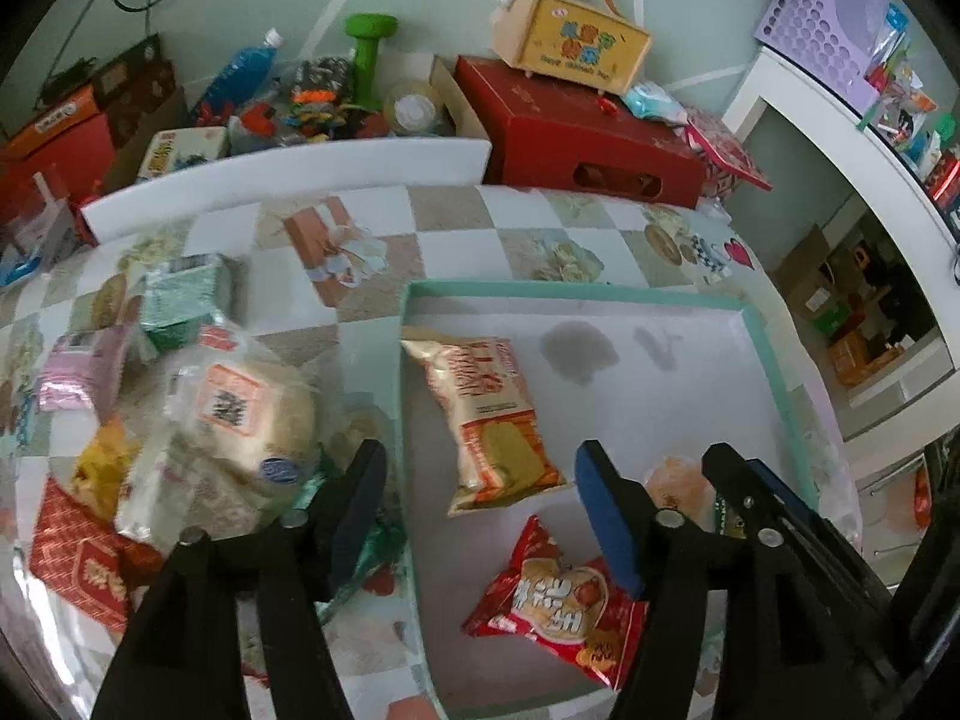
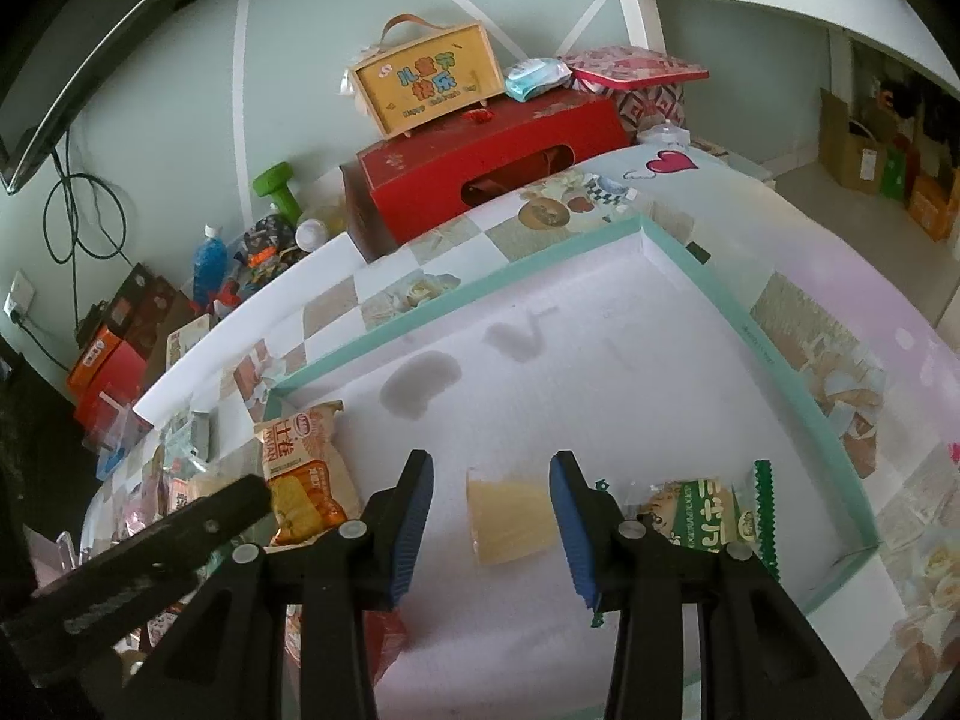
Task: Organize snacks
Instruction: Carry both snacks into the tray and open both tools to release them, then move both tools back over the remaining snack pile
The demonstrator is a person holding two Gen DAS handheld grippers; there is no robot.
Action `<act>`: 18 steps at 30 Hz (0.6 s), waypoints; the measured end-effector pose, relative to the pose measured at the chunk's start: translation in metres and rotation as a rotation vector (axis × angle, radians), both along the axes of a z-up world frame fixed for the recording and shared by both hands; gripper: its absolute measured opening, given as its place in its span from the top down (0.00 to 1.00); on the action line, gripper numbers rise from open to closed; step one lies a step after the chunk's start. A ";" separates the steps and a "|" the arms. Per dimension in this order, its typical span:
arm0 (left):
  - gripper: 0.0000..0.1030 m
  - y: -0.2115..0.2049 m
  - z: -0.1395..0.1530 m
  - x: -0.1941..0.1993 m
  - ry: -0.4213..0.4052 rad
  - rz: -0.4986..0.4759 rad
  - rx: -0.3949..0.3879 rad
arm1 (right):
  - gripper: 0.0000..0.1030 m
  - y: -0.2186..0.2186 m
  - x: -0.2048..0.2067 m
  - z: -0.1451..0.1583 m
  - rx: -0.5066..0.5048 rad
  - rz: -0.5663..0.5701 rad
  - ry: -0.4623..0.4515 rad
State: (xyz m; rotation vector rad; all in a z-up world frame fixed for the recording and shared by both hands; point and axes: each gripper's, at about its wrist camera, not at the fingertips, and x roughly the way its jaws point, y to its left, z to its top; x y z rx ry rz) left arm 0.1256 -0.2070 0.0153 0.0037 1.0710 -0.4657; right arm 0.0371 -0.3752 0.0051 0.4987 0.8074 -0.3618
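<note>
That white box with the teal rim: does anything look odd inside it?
Yes. The box has two dark grey blotches on its white floor near the far wall, like stains or damp patches. The snack packets lie loosely at different angles.

Yellow gift box reads "儿童节快乐"; other txt illegible.

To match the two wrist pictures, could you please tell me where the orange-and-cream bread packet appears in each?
Left wrist: bread packet lies centre, inside the teal-rimmed tray, near its left wall.
Right wrist: bread packet sits lower left, at the tray's near-left corner.
Shared landmark: yellow handled box on the red carton.
</note>
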 end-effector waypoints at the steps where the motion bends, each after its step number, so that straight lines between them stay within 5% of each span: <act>1: 0.32 0.003 0.002 -0.001 -0.007 0.007 0.005 | 0.58 0.001 0.000 0.001 -0.007 0.000 0.002; 3: 0.19 0.011 0.003 -0.002 -0.019 0.028 0.019 | 0.48 0.002 -0.001 0.003 -0.024 -0.003 0.008; 5: 0.09 0.018 0.004 -0.003 -0.036 0.051 0.029 | 0.21 0.002 -0.001 0.004 -0.038 -0.016 0.014; 10: 0.01 0.040 0.000 -0.003 -0.063 0.122 0.069 | 0.02 0.003 -0.002 0.006 -0.073 -0.036 0.029; 18: 0.00 0.058 0.003 -0.013 -0.106 0.146 0.109 | 0.00 0.009 0.000 0.011 -0.116 -0.035 0.021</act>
